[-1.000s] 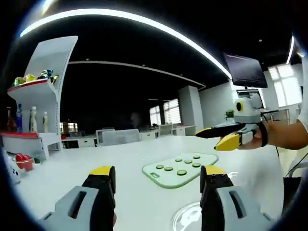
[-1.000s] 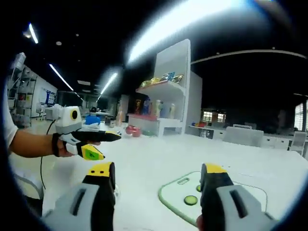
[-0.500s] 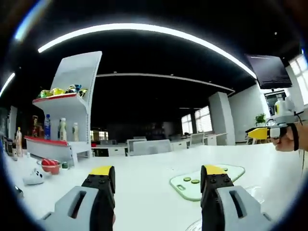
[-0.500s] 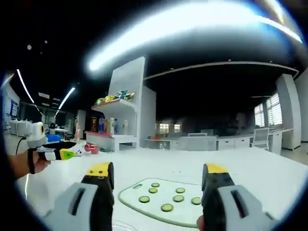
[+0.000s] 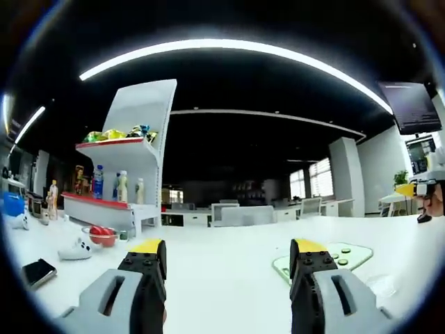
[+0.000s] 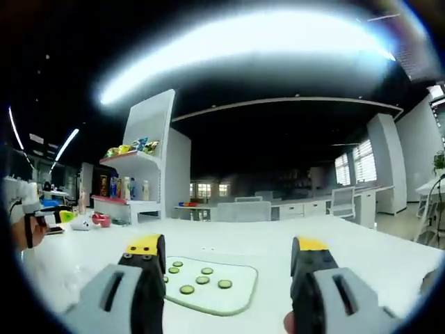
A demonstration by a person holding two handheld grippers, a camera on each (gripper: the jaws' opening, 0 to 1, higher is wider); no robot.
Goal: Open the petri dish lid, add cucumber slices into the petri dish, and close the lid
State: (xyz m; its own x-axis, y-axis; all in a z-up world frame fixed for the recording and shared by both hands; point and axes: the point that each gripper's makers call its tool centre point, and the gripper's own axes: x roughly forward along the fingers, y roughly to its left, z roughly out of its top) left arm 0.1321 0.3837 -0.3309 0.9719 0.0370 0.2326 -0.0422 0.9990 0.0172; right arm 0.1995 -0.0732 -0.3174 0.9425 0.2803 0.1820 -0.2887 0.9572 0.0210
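**A:** Where was the petri dish (image 5: 382, 284)?

**B:** Hard to pin down. In the left gripper view a faint clear round shape lay on the table (image 5: 222, 264) just beside the cutting board (image 5: 358, 252). It was probably the dish, but too blurred to tell whether its lid was on.

**A:** And the cucumber slices (image 6: 201, 280)?

**B:** All on the board, so I'd judge nothing had been started: opening, filling and closing were all left.

**A:** Your tools?

**B:** You held the left gripper (image 5: 226, 250) and the right gripper (image 6: 226, 247) with jaws wide apart and nothing between them, both well short of the board.

**A:** What did each view give?

**B:** The right gripper view gave you the whole board — the left gripper view gave a phone (image 5: 38, 273) and a bowl (image 5: 102, 235) of red things near the shelf (image 5: 132, 160).
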